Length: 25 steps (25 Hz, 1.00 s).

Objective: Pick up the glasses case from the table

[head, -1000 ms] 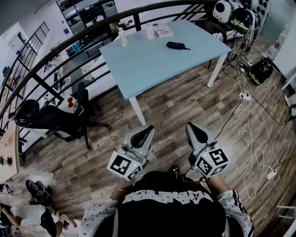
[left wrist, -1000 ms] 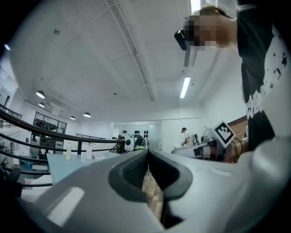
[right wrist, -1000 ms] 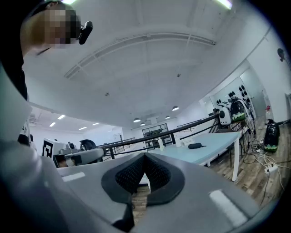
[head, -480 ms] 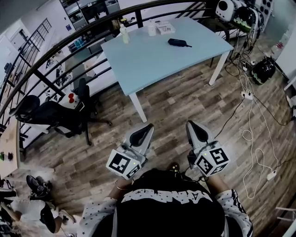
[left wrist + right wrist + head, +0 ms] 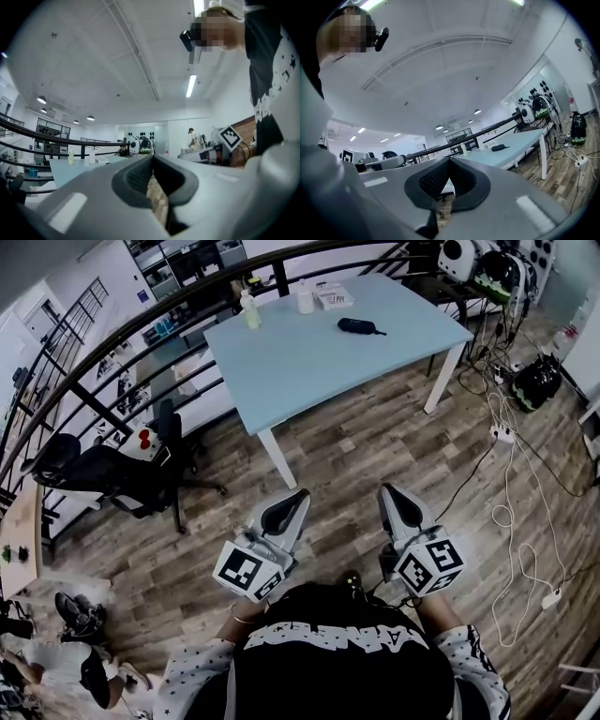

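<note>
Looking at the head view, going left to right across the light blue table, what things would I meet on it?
Bottle → white cup → flat white box → black glasses case.

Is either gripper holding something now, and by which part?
Nothing is held. The left gripper and the right gripper are both shut with nothing between the jaws; the glasses case lies on the table, apart from both.

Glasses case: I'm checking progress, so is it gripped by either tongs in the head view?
No, the case lies on the table, well away from the left tongs and right tongs.
</note>
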{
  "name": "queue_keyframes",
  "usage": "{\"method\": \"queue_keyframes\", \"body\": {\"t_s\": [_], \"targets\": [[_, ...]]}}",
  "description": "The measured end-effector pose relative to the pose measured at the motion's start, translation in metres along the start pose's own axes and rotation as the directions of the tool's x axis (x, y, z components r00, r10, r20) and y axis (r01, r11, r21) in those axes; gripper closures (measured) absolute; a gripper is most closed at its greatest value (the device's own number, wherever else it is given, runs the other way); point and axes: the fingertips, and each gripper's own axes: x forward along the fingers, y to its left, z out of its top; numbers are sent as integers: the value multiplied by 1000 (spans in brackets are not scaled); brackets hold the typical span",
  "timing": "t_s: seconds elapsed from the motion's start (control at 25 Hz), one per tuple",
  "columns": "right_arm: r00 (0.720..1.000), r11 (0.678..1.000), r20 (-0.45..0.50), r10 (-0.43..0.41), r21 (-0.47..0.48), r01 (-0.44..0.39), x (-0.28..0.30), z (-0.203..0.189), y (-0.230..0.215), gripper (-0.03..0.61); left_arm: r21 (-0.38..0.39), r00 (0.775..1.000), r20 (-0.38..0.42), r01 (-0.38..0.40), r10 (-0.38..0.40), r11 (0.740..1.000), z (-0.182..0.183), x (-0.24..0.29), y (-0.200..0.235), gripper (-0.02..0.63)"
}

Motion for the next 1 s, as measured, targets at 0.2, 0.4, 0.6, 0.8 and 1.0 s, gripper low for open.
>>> {"method": "queue_keyframes", "body": {"t_s": [0.2, 0.4, 0.6, 0.8, 1.0], "targets": [[1000, 1000, -11, 3, 9, -3, -9, 1, -16, 574, -14, 1000, -21, 5, -5, 1000, -4, 15, -10, 614], [1000, 999, -3, 31, 12, -31, -16, 3, -32, 574, -14, 1000, -21, -19, 19, 1000, -6, 27, -21, 614], [999, 998, 1, 51, 31, -51, -17, 5, -36, 574, -17, 999, -37, -18, 18, 1000, -7, 27, -30, 614], [999, 997, 3, 49, 53, -49, -22, 1, -42, 574, -30, 997, -60, -46, 44, 999, -13, 30, -26, 614], [1000, 998, 11, -1, 61, 0, -32, -3, -60, 574, -12, 998, -70, 3, -4, 1000, -21, 49, -35, 614]]}}
